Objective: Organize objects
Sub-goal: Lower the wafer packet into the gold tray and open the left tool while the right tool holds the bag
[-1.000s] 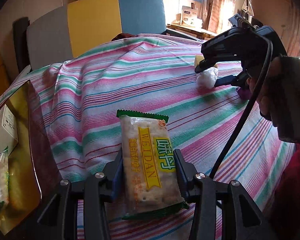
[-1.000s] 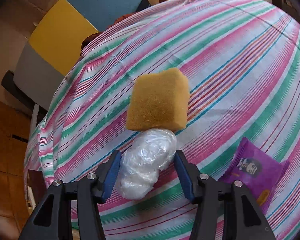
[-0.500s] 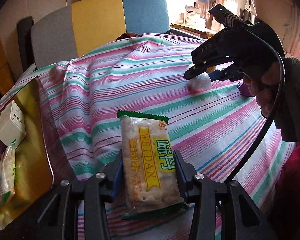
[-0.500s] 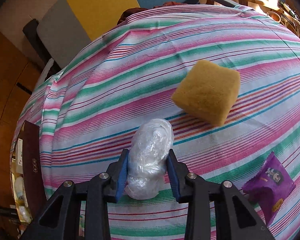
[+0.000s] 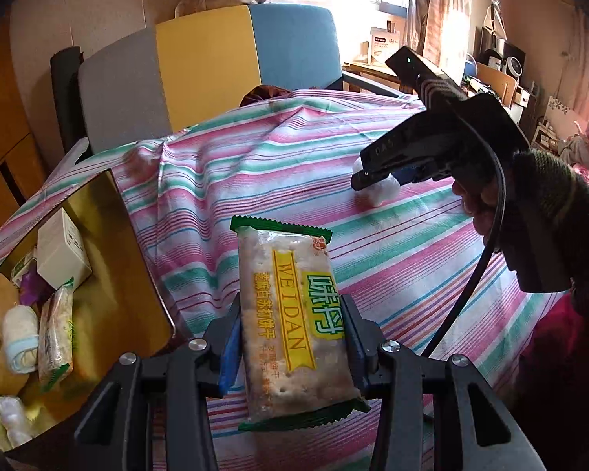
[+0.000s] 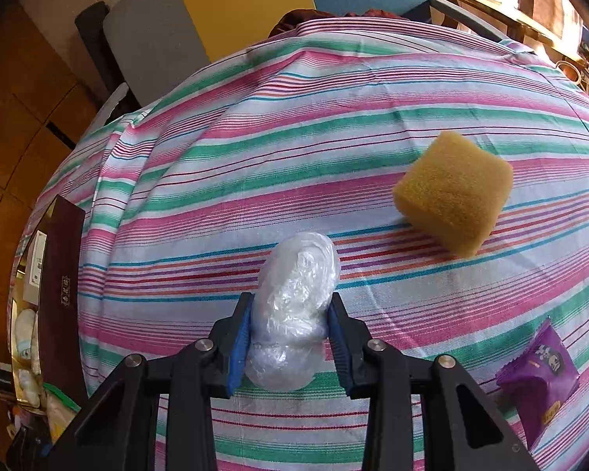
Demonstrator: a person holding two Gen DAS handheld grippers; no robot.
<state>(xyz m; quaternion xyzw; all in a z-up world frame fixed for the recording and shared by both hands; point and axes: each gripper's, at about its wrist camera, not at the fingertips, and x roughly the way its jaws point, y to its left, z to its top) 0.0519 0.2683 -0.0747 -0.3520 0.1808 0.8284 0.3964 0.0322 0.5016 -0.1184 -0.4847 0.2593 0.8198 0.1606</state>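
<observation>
My left gripper (image 5: 292, 339) is shut on a cracker packet (image 5: 292, 314) with green ends and a yellow label, held above the striped tablecloth (image 5: 224, 180). My right gripper (image 6: 288, 333) is shut on a crumpled clear plastic bundle (image 6: 294, 298). In the left wrist view that right gripper (image 5: 377, 186) shows at the right with the white bundle (image 5: 385, 194) in its jaws. A gold-lined box (image 5: 110, 259) with several items inside sits at the left. A yellow sponge (image 6: 453, 192) and a purple snack packet (image 6: 540, 376) lie on the cloth.
A chair (image 5: 216, 66) with grey, yellow and blue panels stands behind the table. The box's dark lid (image 6: 61, 290) rises at the table's left edge. A gloved hand (image 5: 546, 212) and a cable (image 5: 471, 282) fill the right of the left wrist view.
My right gripper closed on the plastic bundle and carried it leftward, away from the sponge. My left gripper rose and shifted toward the box with the cracker packet still held.
</observation>
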